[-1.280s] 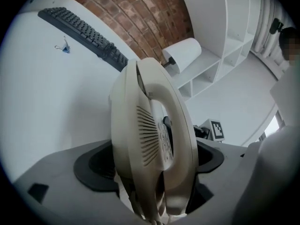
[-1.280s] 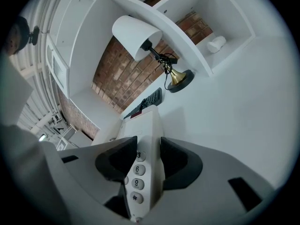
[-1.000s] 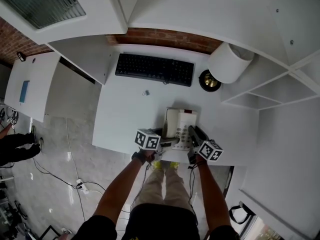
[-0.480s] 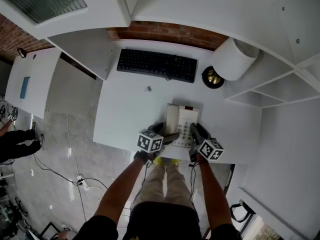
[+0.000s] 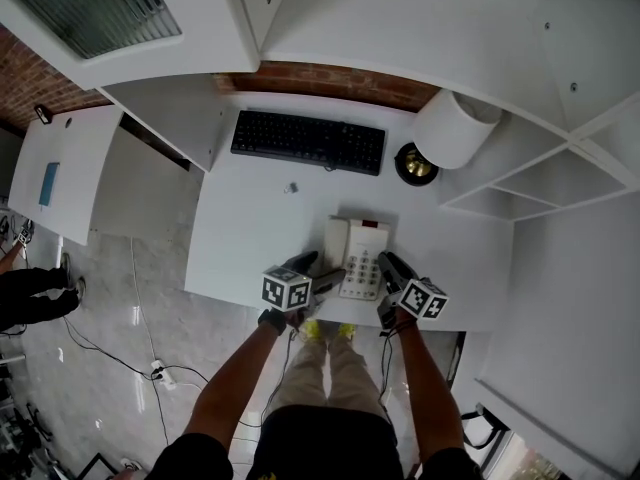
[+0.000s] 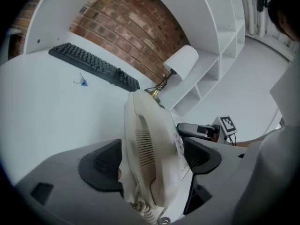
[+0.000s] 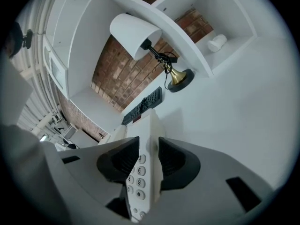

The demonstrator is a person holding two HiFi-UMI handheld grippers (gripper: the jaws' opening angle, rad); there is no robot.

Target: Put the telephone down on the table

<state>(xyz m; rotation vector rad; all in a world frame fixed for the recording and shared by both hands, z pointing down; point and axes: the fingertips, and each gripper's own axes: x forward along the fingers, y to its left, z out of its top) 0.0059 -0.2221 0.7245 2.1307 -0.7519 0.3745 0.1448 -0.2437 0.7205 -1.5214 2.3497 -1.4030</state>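
A cream telephone (image 5: pixel 358 258) with its handset on the left lies near the front edge of the white table (image 5: pixel 250 228). My left gripper (image 5: pixel 315 268) straddles its near left corner. In the left gripper view the handset side of the telephone (image 6: pixel 150 149) fills the wide gap of the left gripper (image 6: pixel 151 161), whose jaws are closing with the pads against it. My right gripper (image 5: pixel 388 268) is at the keypad side. Its jaws are closing on the thin right edge of the telephone (image 7: pixel 145 172), which sits between the pads of the right gripper (image 7: pixel 149 159). I cannot tell whether the phone is lifted.
A black keyboard (image 5: pixel 308 140) lies at the back of the table. Right of it stands a lamp with a white shade (image 5: pixel 455 128) and a brass base (image 5: pixel 418 163). A small clip-like object (image 5: pixel 291 187) lies mid-table. White shelves (image 5: pixel 530 188) rise on the right.
Both grippers have moved in closer on the telephone's two sides. The telephone itself has hardly shifted on the table.
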